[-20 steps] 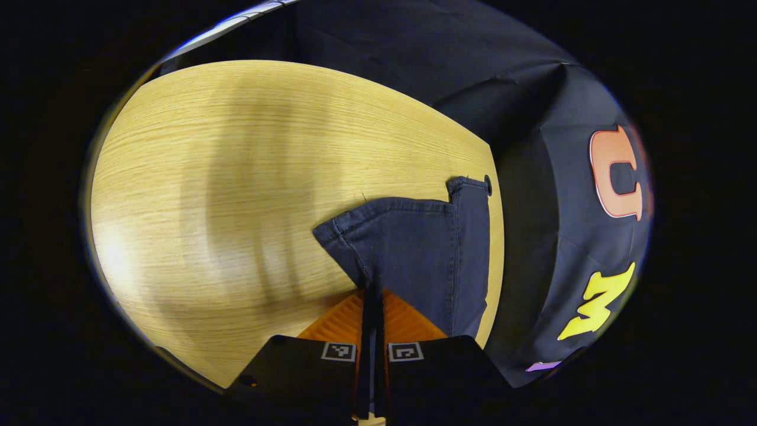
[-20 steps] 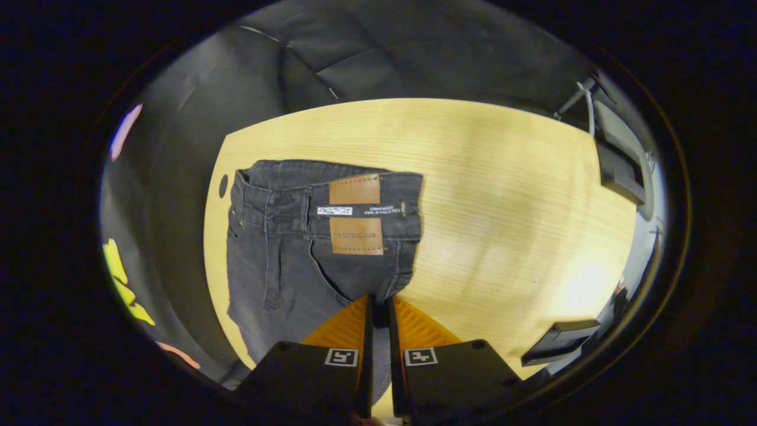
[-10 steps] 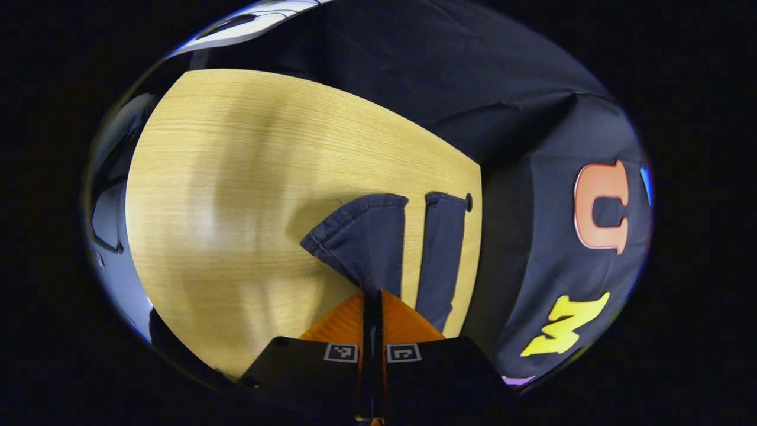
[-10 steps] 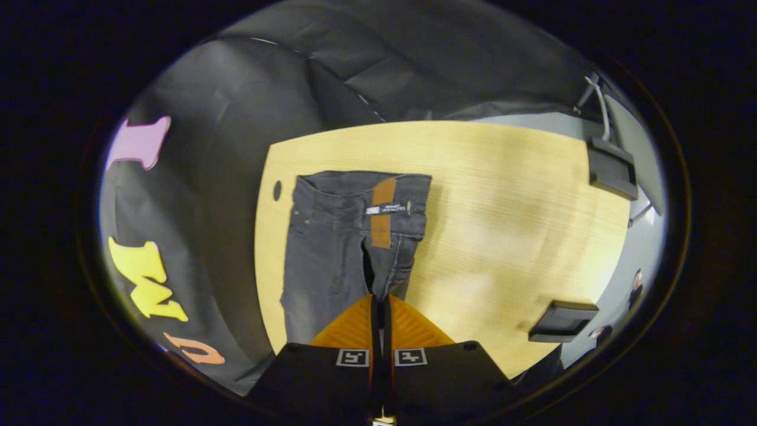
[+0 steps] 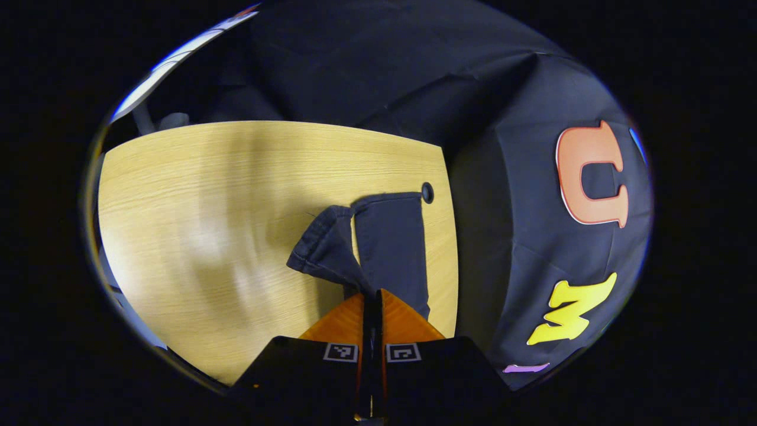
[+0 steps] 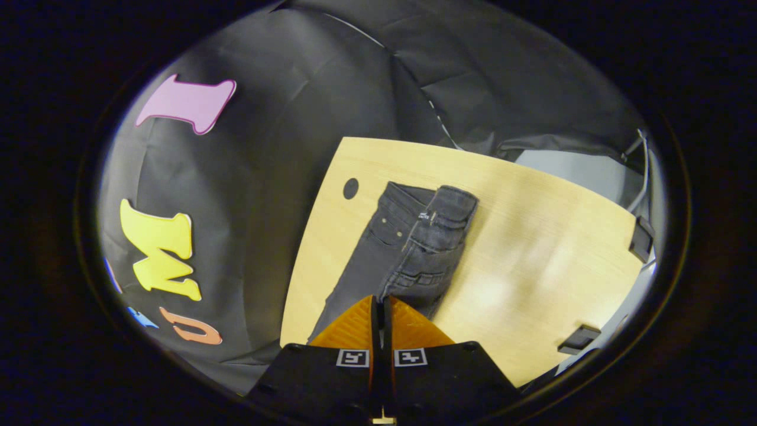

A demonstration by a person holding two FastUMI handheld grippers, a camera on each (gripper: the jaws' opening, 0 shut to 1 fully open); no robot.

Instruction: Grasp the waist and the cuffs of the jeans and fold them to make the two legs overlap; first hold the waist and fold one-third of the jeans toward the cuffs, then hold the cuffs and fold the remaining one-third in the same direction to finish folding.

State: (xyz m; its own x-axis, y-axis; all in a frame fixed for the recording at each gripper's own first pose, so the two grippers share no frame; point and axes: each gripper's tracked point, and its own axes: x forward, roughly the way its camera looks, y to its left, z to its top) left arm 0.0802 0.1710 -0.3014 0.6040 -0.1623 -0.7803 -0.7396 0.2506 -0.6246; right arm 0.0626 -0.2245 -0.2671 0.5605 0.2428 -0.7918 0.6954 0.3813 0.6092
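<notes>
Dark jeans lie along the edge of a light wooden table [image 5: 207,195]. In the left gripper view one leg [image 5: 393,242] lies flat and the other leg's cuff [image 5: 322,251] is lifted and bunched. My left gripper [image 5: 371,296] is shut on that raised leg just behind its cuff. In the right gripper view the waist end [image 6: 426,236] is partly doubled over, one half draped on the other. My right gripper [image 6: 379,300] is shut on the denim of the upper half, below the waistband.
A round cable hole [image 5: 427,192] sits in the table by the cuffs, and another hole [image 6: 350,188] near the waist. Two dark clamps [image 6: 640,239] [image 6: 578,339] grip the table's far edge [image 6: 591,278]. Black cloth walls stand close behind the jeans' side.
Both grippers have lifted their half of the jeans and carried it sideways over the other leg. The waist patch has turned under, and the raised cuff now stands close to the flat one.
</notes>
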